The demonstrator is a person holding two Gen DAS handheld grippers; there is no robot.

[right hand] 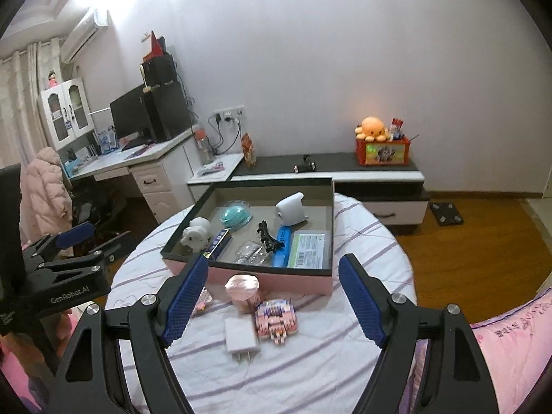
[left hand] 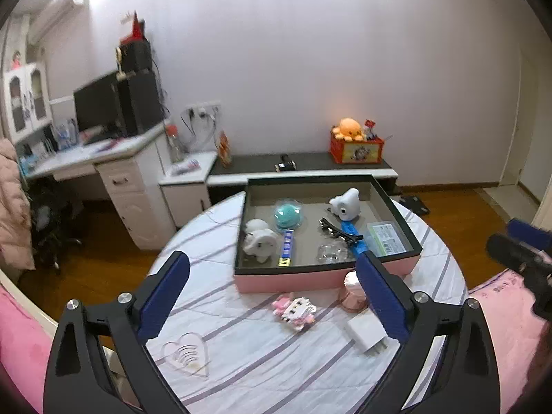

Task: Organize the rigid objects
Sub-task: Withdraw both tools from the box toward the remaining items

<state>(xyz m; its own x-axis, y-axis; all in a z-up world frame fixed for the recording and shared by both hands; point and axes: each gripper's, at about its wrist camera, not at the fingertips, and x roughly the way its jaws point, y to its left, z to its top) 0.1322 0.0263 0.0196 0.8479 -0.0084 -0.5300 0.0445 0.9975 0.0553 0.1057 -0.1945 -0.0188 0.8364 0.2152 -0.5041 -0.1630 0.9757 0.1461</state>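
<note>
A pink box (left hand: 276,281) (right hand: 296,281) with dark rim sits on the round striped table (left hand: 241,362) (right hand: 327,372); it holds white toys, a teal toy, hair clips and a card. In front of it lie a white charger plug (left hand: 367,334) (right hand: 240,338), a pink block toy (left hand: 295,310) (right hand: 276,319), a pink cup (left hand: 352,293) (right hand: 243,289) and a clear heart (left hand: 188,353). My left gripper (left hand: 272,296) is open above these. My right gripper (right hand: 274,298) is open above the plug and block toy.
A white desk (left hand: 114,169) with monitor stands left, a low dark-topped cabinet (left hand: 303,167) (right hand: 331,167) behind the table. Pink bedding (right hand: 510,352) lies right. The left gripper's body (right hand: 51,276) shows at the right wrist view's left edge.
</note>
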